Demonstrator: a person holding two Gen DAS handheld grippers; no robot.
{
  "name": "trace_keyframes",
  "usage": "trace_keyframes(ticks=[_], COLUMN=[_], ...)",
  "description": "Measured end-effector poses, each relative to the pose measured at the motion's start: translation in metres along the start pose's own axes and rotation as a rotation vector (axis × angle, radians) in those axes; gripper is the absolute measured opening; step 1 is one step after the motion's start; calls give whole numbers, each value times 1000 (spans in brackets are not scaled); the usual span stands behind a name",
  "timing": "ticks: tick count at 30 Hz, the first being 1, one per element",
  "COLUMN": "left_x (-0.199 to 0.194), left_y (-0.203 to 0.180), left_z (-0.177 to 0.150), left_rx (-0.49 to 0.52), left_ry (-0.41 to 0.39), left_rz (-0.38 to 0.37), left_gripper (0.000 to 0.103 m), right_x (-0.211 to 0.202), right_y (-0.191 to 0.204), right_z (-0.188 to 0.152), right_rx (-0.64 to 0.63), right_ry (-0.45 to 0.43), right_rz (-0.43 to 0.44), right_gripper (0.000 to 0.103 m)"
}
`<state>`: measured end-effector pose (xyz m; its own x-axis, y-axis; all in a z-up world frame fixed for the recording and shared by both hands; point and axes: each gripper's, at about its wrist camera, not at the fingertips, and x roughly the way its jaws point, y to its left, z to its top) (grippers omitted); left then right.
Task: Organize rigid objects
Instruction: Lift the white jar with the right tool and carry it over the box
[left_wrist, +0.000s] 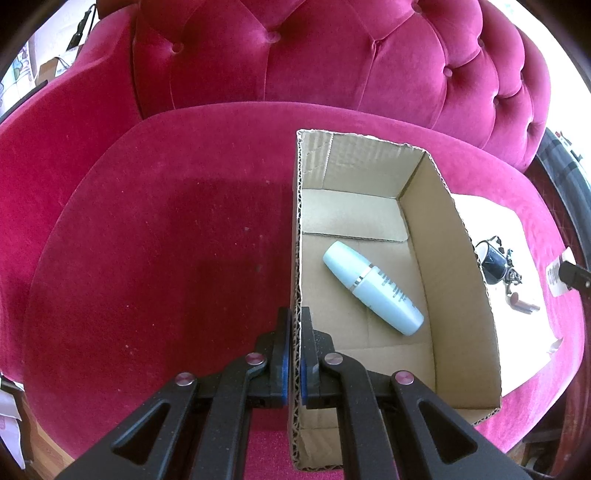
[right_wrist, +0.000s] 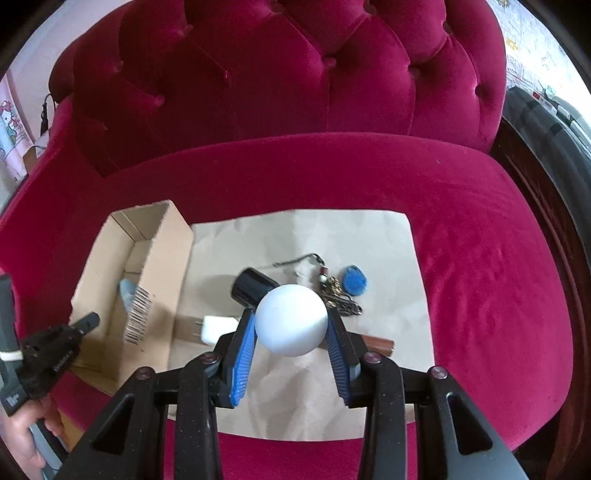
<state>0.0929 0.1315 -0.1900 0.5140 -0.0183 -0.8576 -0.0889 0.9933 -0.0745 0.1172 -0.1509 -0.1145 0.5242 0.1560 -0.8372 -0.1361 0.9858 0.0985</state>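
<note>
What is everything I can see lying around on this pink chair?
chair: one, pink velvet, under everything
paper sheet: one, tan, on the seat
box: one, brown cardboard, open, at the sheet's left edge
bottle: one, pale blue, lying inside the box
ball: one, white, between the right tool's fingers
cup: one, black, on its side behind the ball
charger: one, white, beside the box
fob: one, blue, on the sheet
chain: one, dark, on the sheet
left tool: one, black, clamped on the box wall
right tool: one, black with blue pads, holding the ball
hand: one, gripping the left tool's handle

Left tongs (left_wrist: 296, 321) clamped on cardboard box (left_wrist: 469, 295) wall; pale bottle (left_wrist: 373, 288) lying inside.
</note>
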Motion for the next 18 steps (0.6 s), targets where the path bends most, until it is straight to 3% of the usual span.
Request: trace_keyframes(ticks=[18], left_x=[2], left_y=[2], left_z=[0], left_rx=[-1], left_ry=[2], left_rz=[-8], left_gripper=[3], right_x=[-14], right_y=[40], right_z=[22], right_rx=[8], right_ry=[-75], right_rz=[108], right_gripper=[40])
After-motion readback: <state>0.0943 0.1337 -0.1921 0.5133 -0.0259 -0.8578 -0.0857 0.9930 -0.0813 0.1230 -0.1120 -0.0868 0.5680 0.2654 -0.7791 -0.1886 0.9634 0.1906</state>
